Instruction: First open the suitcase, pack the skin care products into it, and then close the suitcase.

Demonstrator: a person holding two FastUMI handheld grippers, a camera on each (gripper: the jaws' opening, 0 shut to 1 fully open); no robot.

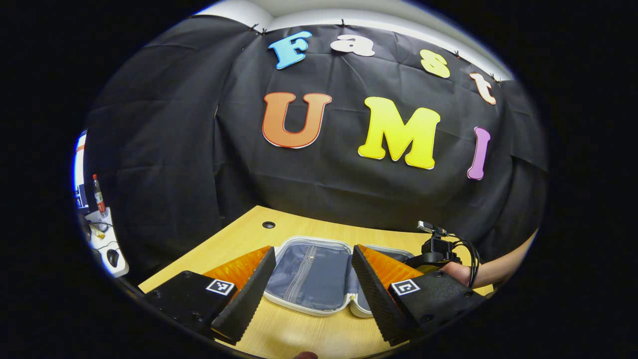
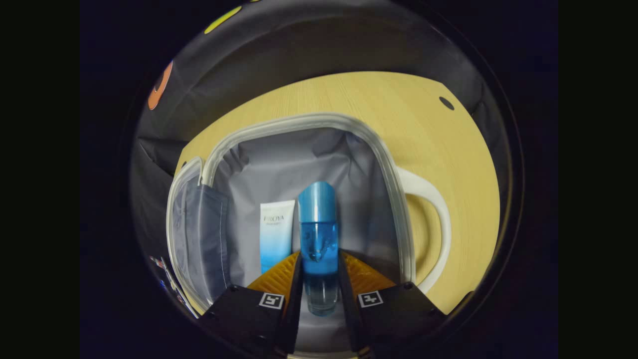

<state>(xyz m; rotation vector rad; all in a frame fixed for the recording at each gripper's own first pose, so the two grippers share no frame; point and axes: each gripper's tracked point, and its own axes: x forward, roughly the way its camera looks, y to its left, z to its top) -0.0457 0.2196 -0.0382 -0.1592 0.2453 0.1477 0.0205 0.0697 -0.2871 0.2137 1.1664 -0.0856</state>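
We see a blue bottle of skin care liquid lying between the fingers of our right tool, which is clenched on its lower body from both sides. The bottle's long axis runs straight away from the tool, cap at the far end, and it sits over the grey fabric lining of the open suitcase, low inside the shell. Whether it already rests on the lining we cannot tell. Just to its left, parallel and close beside it, lies a white and blue tube, already packed in the same compartment. The white zipper rim curves around both, with the curved white handle sticking out on the right over the wooden desk. In the left gripper view, our left tool hangs released and holding nothing, fingers spread wide, near the front edge of the open case, whose zipped grey lining faces up. Beyond it to the right, a hand holds the other tool. We judge the next move to be letting go of the bottle, and the right hand is the one placed for it.
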